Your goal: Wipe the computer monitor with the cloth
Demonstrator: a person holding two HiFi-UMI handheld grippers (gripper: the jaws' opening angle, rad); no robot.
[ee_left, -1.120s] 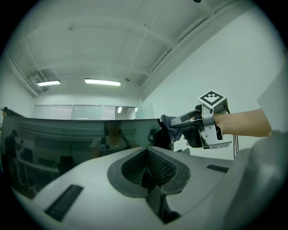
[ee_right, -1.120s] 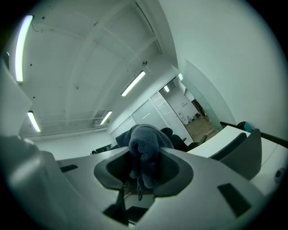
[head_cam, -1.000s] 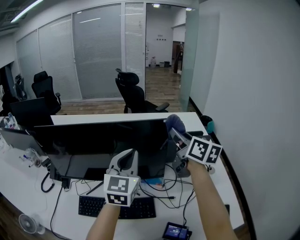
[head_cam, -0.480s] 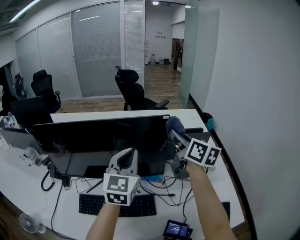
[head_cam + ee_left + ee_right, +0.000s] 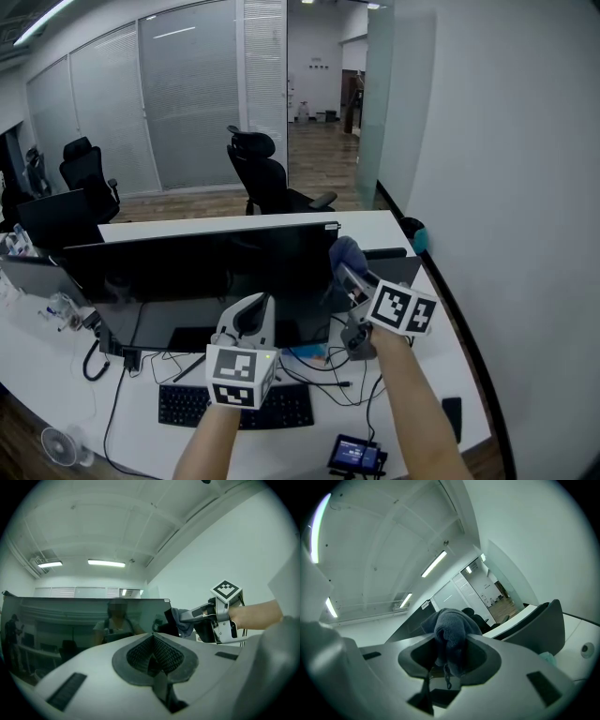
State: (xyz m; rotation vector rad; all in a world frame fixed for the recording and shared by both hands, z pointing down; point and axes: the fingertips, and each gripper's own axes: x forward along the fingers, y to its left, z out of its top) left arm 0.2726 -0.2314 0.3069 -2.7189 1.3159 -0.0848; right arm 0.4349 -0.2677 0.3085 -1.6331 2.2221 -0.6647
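1. Your right gripper (image 5: 344, 270) is pinching the dark blue-grey cloth (image 5: 346, 248) between its jaws. In the right gripper view the cloth is bunching up and bulging out above the pads, with a thin strand dangling below.
2. You are holding that cloth up at the right edge of the monitor (image 5: 202, 267), just under its top corner. In the left gripper view it is overlapping the dark bezel there, though actual contact is hard to judge.
3. Your left gripper (image 5: 251, 317) is hovering lower down, in front of the middle of the screen. Its jaws are pressed together with nothing between them.
4. You are pointing both grippers up and away from you, each with its marker cube nearest your wrist.
5. The monitor is standing upright on the white desk (image 5: 427, 366), its dark screen reflecting the room.
6. A black keyboard (image 5: 239, 410) is lying on the desk below the left gripper, with loose cables (image 5: 323, 380) trailing just beside it.
7. A black office chair (image 5: 262, 183) is standing behind the desk.
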